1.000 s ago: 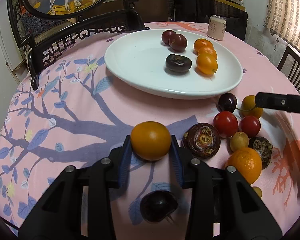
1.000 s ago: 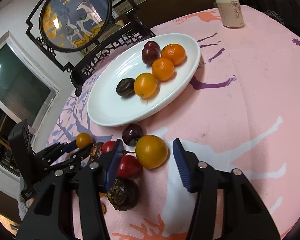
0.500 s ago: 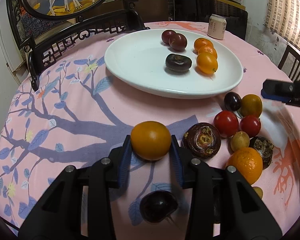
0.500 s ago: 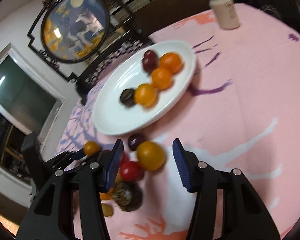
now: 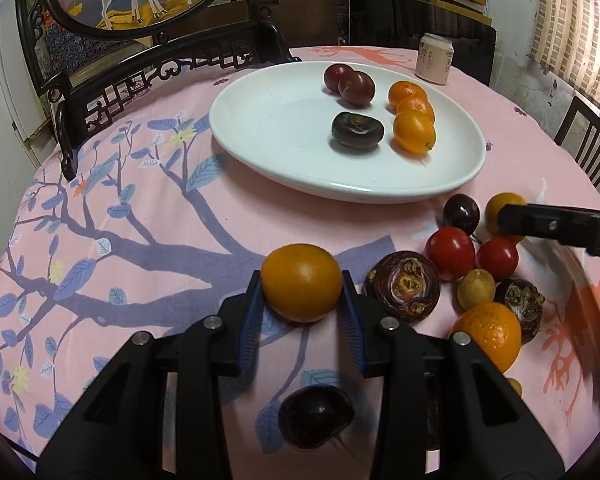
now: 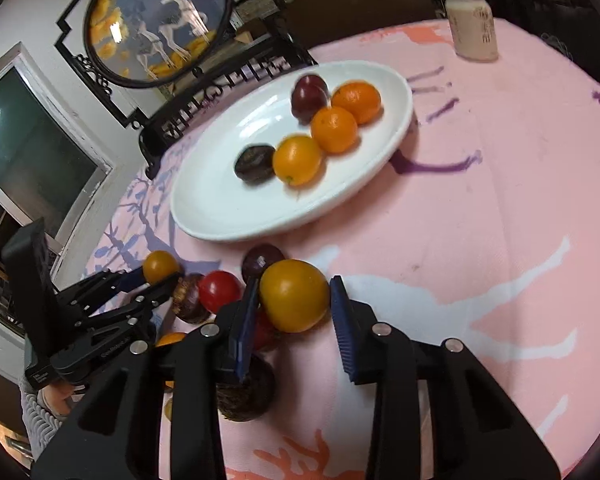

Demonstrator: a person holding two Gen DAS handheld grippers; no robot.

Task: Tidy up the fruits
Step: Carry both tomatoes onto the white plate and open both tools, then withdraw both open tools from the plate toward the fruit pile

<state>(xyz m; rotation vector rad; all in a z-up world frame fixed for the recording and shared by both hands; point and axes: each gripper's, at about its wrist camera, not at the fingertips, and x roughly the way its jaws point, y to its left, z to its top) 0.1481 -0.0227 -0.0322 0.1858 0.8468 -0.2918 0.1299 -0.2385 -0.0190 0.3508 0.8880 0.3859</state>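
Observation:
My left gripper (image 5: 301, 296) is shut on an orange fruit (image 5: 301, 282) and holds it above the pink cloth; it also shows in the right wrist view (image 6: 161, 267). My right gripper (image 6: 294, 300) has its jaws around a yellow-orange fruit (image 6: 294, 295), left pad touching it, right pad a small gap away. That fruit shows in the left wrist view (image 5: 500, 206) behind the right gripper's finger. A white plate (image 5: 284, 152) holds two plums, a dark fruit and three orange fruits. Loose fruits (image 5: 450, 252) lie right of the plate.
A drink can (image 5: 434, 59) stands behind the plate. A dark carved chair back (image 5: 160, 76) rises at the table's far left edge. A dark fruit (image 5: 316, 416) lies under my left gripper. A large orange (image 5: 488, 334) lies at the right.
My right gripper has moved in over the yellow-orange fruit and narrowed its jaws around it. My left gripper holds still with the orange fruit.

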